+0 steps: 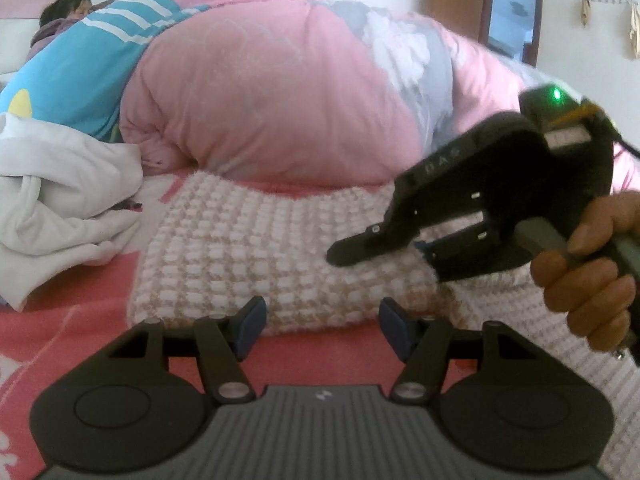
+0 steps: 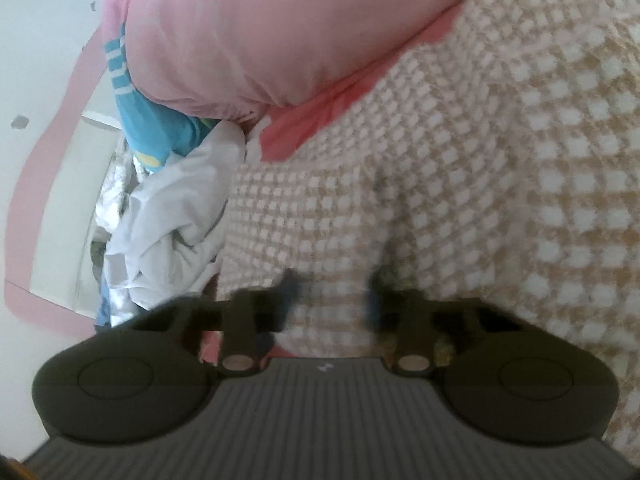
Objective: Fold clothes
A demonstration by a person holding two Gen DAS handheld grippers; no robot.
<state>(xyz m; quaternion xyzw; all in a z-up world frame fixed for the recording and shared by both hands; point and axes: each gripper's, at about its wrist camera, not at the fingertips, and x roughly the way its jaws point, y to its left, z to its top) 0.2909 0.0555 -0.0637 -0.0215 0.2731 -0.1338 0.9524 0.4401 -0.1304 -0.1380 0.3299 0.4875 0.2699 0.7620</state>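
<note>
**Fig. Taking hold of the edge for a fold.** The knitted checked sweater (image 1: 256,248), beige and white, lies flat on the red bed sheet (image 1: 80,320). Its far edge is tucked against the foot of the pink duvet (image 1: 260,100). A crumpled white garment (image 1: 60,184) sits at the duvet's left foot, touching the sweater's corner.

The left gripper (image 1: 323,322) is at the sweater edge farthest from the duvet. Its jaws are apart with the hem just at their tips, and nothing is pinched. The right gripper (image 2: 332,284), held in the person's right hand (image 1: 592,272), is lowered onto the knit farther along that edge. Its fingers straddle a raised ridge of fabric. Blur in the right wrist view hides whether the pads press on that ridge, so its grip cannot be told.

The step in hand appears to be securing two hold points before the edge is carried towards the duvet. To do it well:

- Slide the left tongs' lower pad under the hem, so that both layers are taken and not only the top one.
- Keep the two holds in a line parallel to the duvet's foot, so the crease runs straight.
- Lift both holds together, because the loose, thick knit is likely to sag and stretch between them.
- Keep clear of the white garment, which could be dragged into the fold.
</note>
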